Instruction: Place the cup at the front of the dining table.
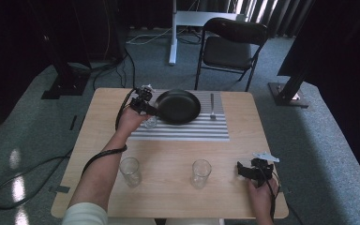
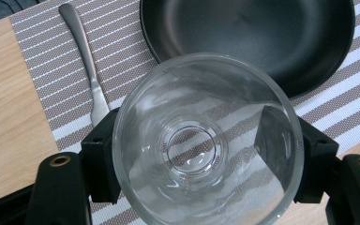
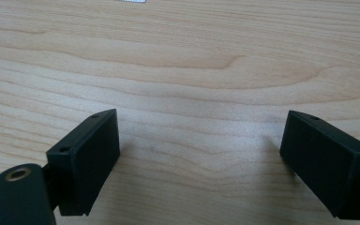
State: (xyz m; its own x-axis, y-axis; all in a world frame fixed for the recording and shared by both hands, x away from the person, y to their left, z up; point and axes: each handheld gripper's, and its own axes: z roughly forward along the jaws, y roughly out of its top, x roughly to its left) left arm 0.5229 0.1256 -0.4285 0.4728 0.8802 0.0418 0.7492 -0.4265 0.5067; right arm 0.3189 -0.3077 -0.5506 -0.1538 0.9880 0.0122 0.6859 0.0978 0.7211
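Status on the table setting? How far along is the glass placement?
Looks done: black pan and fork lie on the striped placemat. In hand: the left gripper clamps a clear glass over the placemat, beside the pan; whether it rests on the mat is unclear. Probably left: two glasses stand on bare table. Right gripper is open, idle.

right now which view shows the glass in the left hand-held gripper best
The left gripper view: the glass sits between the jaws, rim and base clear, over the striped placemat. The high view shows it small, half hidden by the hand. The right gripper view faces the wooden table.
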